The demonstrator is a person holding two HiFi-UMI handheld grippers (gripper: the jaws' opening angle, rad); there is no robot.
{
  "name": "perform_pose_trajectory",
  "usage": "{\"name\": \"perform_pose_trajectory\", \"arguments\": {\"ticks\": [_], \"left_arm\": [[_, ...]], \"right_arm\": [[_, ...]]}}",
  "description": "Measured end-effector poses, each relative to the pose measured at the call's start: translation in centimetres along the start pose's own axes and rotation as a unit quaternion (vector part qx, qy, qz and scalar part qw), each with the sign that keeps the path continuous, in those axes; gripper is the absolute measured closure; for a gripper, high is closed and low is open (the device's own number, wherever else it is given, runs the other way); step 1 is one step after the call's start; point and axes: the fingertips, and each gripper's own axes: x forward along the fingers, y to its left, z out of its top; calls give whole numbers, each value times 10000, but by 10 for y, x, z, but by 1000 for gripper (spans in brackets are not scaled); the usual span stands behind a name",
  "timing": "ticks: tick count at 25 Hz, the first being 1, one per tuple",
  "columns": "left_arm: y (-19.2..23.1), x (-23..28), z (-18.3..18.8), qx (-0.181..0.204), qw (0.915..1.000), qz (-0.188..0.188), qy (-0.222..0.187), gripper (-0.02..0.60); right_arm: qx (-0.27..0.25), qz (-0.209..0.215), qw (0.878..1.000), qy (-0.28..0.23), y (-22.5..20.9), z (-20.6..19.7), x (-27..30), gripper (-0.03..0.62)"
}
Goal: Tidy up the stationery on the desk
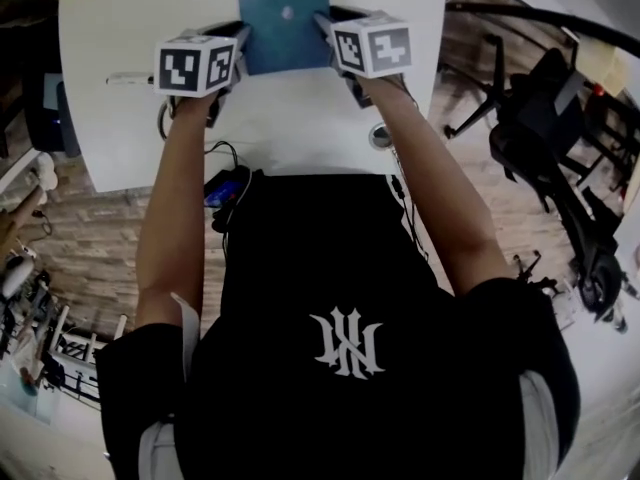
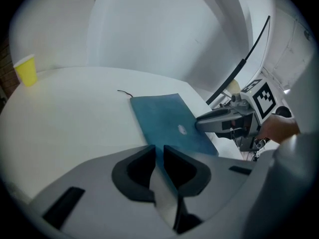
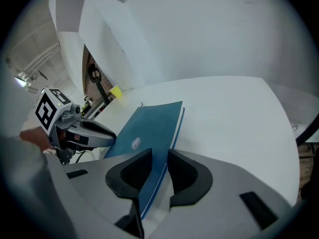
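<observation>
A blue notebook (image 1: pixel 285 13) lies on the white desk (image 1: pixel 140 28) and is gripped from both sides. My left gripper (image 1: pixel 242 33) is shut on its left near edge; in the left gripper view the cover (image 2: pixel 164 118) runs straight into the narrow gap between the dark pads (image 2: pixel 142 166). My right gripper (image 1: pixel 326 20) is shut on the right edge, and the right gripper view has the notebook (image 3: pixel 149 126) standing on edge between its pads (image 3: pixel 187 173). Each gripper appears in the other's view: right gripper (image 2: pixel 202 124), left gripper (image 3: pixel 110 134).
A yellow cup (image 2: pixel 26 69) stands at the desk's far left corner. Cables and a blue item (image 1: pixel 225 183) hang off the near edge by the person's body. An office chair (image 1: pixel 540 118) stands on the floor to the right. A round grommet (image 1: pixel 380 136) sits near the desk's front edge.
</observation>
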Motion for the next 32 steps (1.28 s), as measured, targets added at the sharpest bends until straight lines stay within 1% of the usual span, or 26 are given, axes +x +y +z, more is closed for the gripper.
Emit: {"name": "perform_pose_trajectory", "arguments": {"ticks": [3, 8, 13, 19, 27, 32], "left_arm": [[2, -15, -26, -27, 9999, -93, 78, 531], [8, -40, -70, 57, 9996, -228, 139, 532], [7, -59, -106, 141, 9994, -262, 201, 532], [10, -80, -143, 153, 9991, -335, 218, 532], [17, -99, -172, 216, 9989, -370, 208, 534], [18, -102, -180, 196, 9990, -377, 151, 534]], "right_arm": [[41, -33, 10000, 63, 23, -21, -2, 474], [82, -185, 9998, 69, 64, -55, -4, 474], [164, -303, 9994, 11, 95, -86, -9, 474], [141, -366, 9992, 10, 127, -110, -11, 474], [215, -432, 9988, -35, 158, -134, -11, 474], [196, -426, 9989, -93, 164, -140, -11, 474]]}}
